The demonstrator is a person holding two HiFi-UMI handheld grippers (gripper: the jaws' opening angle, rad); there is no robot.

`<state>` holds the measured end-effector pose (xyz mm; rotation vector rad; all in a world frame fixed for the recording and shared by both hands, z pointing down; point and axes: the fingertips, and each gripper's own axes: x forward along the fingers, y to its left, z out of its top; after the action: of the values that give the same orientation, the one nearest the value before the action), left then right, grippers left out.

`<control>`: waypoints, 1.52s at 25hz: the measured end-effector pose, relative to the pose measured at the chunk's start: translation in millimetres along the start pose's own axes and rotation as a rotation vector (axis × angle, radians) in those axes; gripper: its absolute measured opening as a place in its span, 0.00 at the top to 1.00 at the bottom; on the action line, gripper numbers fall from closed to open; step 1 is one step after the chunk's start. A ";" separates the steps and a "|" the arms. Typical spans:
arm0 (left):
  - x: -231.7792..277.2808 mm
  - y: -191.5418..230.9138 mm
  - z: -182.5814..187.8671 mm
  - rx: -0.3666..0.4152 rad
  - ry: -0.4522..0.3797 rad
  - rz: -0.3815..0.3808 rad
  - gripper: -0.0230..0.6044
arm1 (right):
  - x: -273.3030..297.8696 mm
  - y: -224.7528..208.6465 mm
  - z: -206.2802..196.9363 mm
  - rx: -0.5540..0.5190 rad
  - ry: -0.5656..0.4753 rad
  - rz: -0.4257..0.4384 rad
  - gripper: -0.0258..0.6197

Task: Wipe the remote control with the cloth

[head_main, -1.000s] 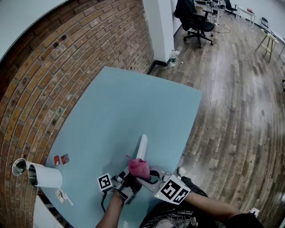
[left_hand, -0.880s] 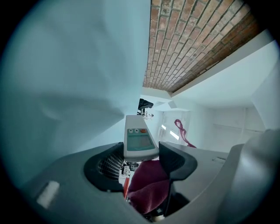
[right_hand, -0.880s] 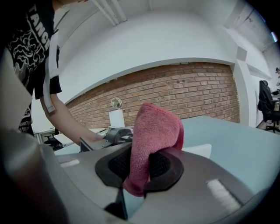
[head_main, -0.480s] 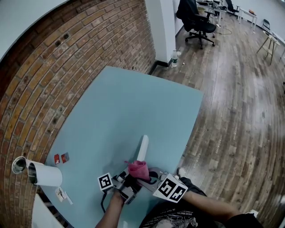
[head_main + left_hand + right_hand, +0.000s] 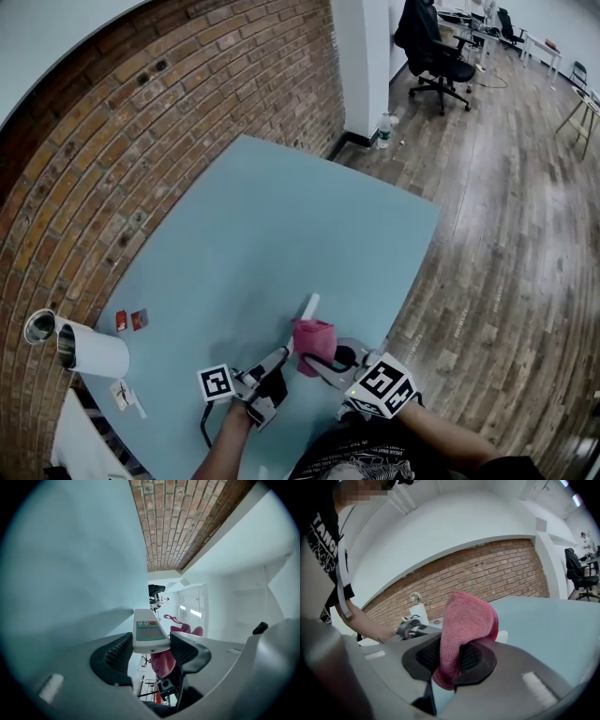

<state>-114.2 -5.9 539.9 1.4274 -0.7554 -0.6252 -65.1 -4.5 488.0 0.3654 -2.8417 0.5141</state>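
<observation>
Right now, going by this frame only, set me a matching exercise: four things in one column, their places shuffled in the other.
Things:
1. remote control
2. pink cloth
3. office chair
4. plastic bottle

Places:
A. at the foot of the white pillar
B. clamped in the right gripper
C. out on the wooden floor, far end of the room
D. clamped in the left gripper

Pairs: 1-D, 2-B, 3-C, 4-A

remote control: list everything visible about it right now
The remote control is a slim white plastic bar with a grey screen and small buttons beyond it, one orange. The left gripper is shut on its near end, pads pressing both long edges, so it sticks out away from the person over the blue table. The pink cloth, pinched in the right gripper, covers its middle in the head view; only the far tip shows there.
</observation>
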 end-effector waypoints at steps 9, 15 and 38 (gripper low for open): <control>-13.5 8.2 -7.1 0.459 0.177 0.230 0.58 | -19.0 -60.0 10.8 0.067 -0.024 -0.080 0.86; -5.6 17.4 -24.4 0.764 0.364 0.413 0.58 | -19.4 -76.5 9.5 0.077 0.005 -0.038 0.86; -37.0 21.1 -51.0 1.116 0.073 0.980 0.58 | -0.3 -48.2 -15.5 0.035 0.175 0.276 0.86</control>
<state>-99.1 56.1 558.2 1.7382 -1.7136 0.7368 -48.5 -42.5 517.1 -0.0671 -2.7275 0.6146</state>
